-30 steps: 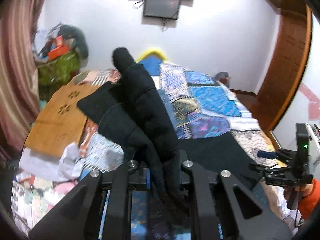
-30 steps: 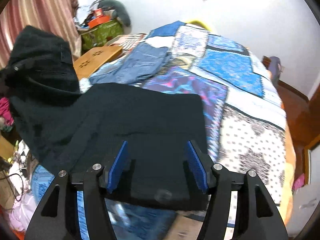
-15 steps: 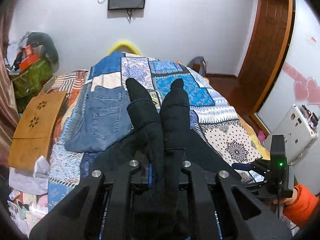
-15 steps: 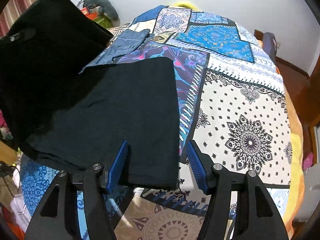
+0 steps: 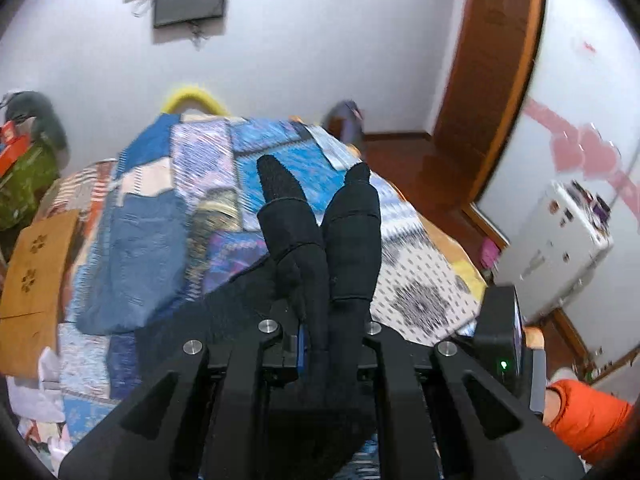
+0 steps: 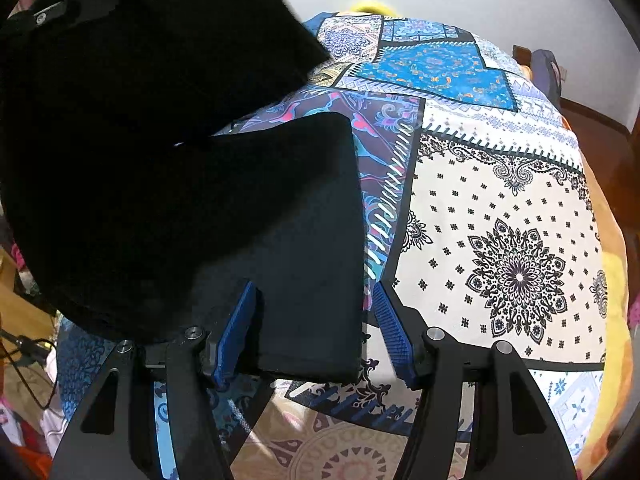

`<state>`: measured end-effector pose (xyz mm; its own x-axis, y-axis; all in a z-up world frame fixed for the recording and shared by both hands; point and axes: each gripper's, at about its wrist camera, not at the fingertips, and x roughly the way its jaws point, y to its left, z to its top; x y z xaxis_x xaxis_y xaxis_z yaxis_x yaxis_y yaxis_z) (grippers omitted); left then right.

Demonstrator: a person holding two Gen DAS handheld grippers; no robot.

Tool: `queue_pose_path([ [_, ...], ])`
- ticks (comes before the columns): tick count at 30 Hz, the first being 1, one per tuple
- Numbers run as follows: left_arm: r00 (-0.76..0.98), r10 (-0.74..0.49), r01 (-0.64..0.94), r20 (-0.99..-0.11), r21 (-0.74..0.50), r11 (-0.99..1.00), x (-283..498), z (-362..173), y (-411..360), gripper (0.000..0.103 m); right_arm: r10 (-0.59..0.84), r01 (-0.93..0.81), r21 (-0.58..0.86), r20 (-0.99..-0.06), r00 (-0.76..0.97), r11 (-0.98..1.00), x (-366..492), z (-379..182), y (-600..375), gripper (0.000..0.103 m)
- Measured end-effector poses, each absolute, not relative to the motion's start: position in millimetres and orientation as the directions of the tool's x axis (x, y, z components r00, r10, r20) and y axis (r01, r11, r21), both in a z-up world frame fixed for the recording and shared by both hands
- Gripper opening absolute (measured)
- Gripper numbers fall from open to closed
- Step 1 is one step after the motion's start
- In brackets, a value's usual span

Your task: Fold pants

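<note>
Hanging limp from the left gripper (image 5: 328, 344), whose jaws are clamped on them, the black pants (image 6: 280, 216) look soft, light and floppy; best gripped at bunched edges. Their lower part lies on the bed (image 6: 500, 200), long axis running away. The right gripper (image 6: 314, 332) hovers, jaws apart.

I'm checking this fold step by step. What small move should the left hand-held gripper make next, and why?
Probably carry the raised end of the black pants forward and lower it onto the flat part. The left hand-held gripper is shut on the cloth, the right hand-held gripper open, and the fold is not yet laid.
</note>
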<state>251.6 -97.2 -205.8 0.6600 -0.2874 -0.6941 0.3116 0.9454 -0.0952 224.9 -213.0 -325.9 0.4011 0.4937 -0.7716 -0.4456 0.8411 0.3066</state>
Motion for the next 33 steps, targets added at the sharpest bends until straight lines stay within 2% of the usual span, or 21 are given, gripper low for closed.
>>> queue_pose_path([
  [6, 0.522, -0.309, 0.389, -0.795, -0.100, 0.916, 244.3, -256.8, -128.1, 0.010, 0.482, -0.462, 0.278, -0.772, 0.415, 0.843, 215.7, -318.8, -221.4, 0.057],
  [10, 0.536, -0.262, 0.424, -0.803, -0.013, 0.906, 231.2, -257.3, -135.9, 0.012, 0.450, -0.471, 0.220, -0.767, 0.458, 0.854, 203.6, -309.7, -231.8, 0.057],
  [15, 0.503, -0.302, 0.398, -0.810, -0.093, 0.913, 234.6, -246.8, -118.3, 0.016, 0.435, -0.477, 0.195, -0.771, 0.465, 0.857, 190.0, -304.5, -240.1, 0.057],
  [17, 0.485, -0.330, 0.390, -0.810, -0.137, 0.910, 235.2, -246.0, -110.9, 0.026, 0.430, -0.478, 0.190, -0.774, 0.464, 0.857, 186.5, -305.5, -240.8, 0.057],
  [18, 0.465, -0.360, 0.388, -0.809, -0.179, 0.904, 235.5, -245.5, -107.5, 0.049, 0.429, -0.477, 0.189, -0.775, 0.464, 0.858, 185.0, -306.3, -241.0, 0.057],
  [19, 0.457, -0.384, 0.384, -0.802, -0.212, 0.899, 234.6, -244.7, -104.9, 0.077, 0.428, -0.476, 0.191, -0.777, 0.462, 0.859, 184.4, -307.6, -241.3, 0.057],
  [20, 0.473, -0.415, 0.370, -0.777, -0.252, 0.894, 231.8, -241.9, -99.8, 0.084, 0.429, -0.475, 0.192, -0.778, 0.460, 0.859, 183.0, -308.2, -241.8, 0.057],
  [22, 0.513, -0.425, 0.349, -0.746, -0.271, 0.897, 228.1, -233.8, -93.2, 0.086, 0.430, -0.473, 0.196, -0.778, 0.457, 0.859, 180.0, -308.2, -241.6, 0.058],
  [25, 0.555, -0.372, 0.309, -0.744, -0.231, 0.923, 234.5, -224.9, -82.6, 0.086, 0.431, -0.472, 0.204, -0.786, 0.444, 0.858, 177.7, -309.0, -240.0, 0.058],
  [30, 0.654, -0.113, 0.174, -0.748, 0.003, 0.985, 272.0, -225.4, -44.7, 0.086, 0.442, -0.475, 0.221, -0.789, 0.426, 0.852, 172.3, -312.6, -238.0, 0.058],
  [33, 0.640, 0.049, 0.083, -0.767, 0.133, 0.988, 307.5, -244.6, -17.1, 0.086, 0.453, -0.477, 0.236, -0.791, 0.412, 0.846, 171.8, -315.2, -235.1, 0.058],
])
